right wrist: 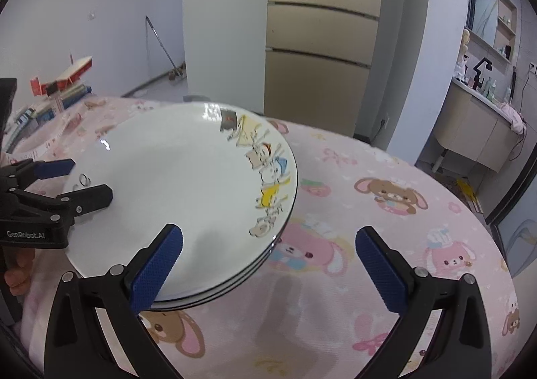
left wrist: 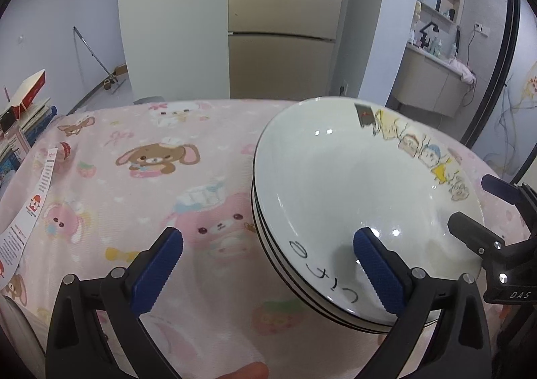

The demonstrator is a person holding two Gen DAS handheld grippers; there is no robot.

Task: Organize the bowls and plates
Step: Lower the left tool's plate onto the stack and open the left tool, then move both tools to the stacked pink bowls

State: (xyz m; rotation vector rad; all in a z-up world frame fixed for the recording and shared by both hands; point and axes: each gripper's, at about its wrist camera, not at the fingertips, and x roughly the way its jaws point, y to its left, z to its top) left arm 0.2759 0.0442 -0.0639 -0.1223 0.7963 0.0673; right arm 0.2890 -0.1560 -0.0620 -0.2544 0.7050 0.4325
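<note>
A stack of white plates (left wrist: 349, 184) with cartoon figures along the far rim and a thin black edge lies on the pink cartoon tablecloth (left wrist: 134, 177). It also shows in the right wrist view (right wrist: 181, 184). My left gripper (left wrist: 268, 265) is open and empty, straddling the stack's left near rim, its right finger over the top plate. My right gripper (right wrist: 268, 265) is open and empty, straddling the stack's right near rim, its left finger over the plate. Each gripper shows in the other's view, the right one (left wrist: 476, 211) and the left one (right wrist: 84, 181), at opposite sides of the stack.
Books and a red-and-white box (left wrist: 27, 100) are piled at the table's far left edge. A paper slip (left wrist: 30, 211) lies on the cloth at left. A fridge (left wrist: 285, 26) stands behind the table. A bathroom counter (left wrist: 433, 77) is at far right.
</note>
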